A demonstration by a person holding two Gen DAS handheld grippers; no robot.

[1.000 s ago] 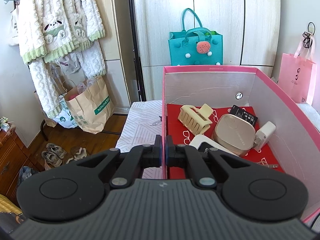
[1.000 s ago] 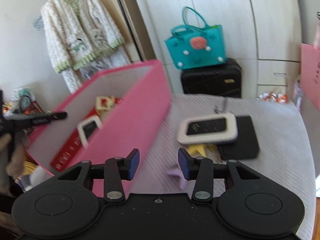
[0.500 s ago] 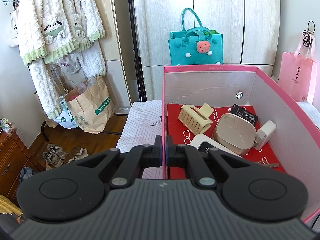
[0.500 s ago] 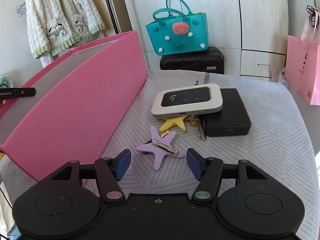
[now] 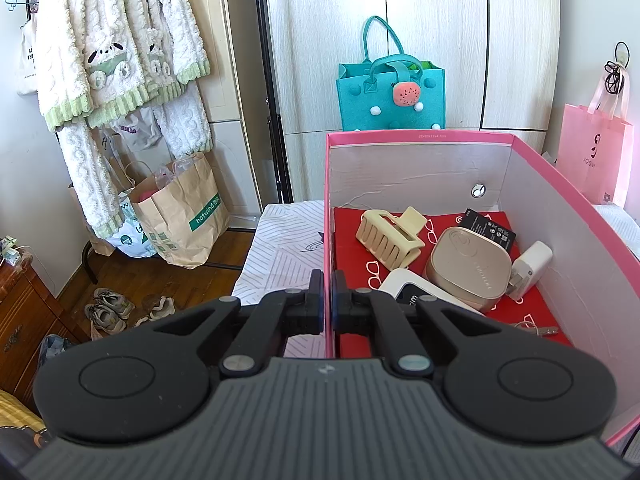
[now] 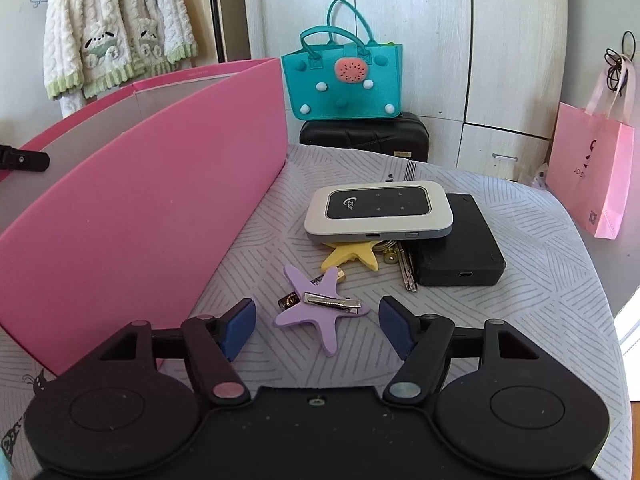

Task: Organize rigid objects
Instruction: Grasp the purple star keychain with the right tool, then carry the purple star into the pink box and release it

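1. My left gripper (image 5: 327, 300) has its jaws pressed together on the near left wall of the pink box (image 5: 420, 135); pinching that rim.
2. Box already holds a cream claw clip (image 5: 388, 238), a beige case (image 5: 470, 266), a white charger (image 5: 530, 264), a black battery (image 5: 490, 229); a white device (image 5: 404, 286) sits partly behind my fingers.
3. My right gripper (image 6: 316, 322) has jaws opening, spread wide; purple star clip (image 6: 320, 308) lies between the pads, untouched, on the patterned cloth (image 6: 520, 300).
4. Beyond it: yellow star (image 6: 354, 256), keys (image 6: 402, 264), white router (image 6: 378, 210) resting on a black box (image 6: 460, 256); all just right of the pink box.
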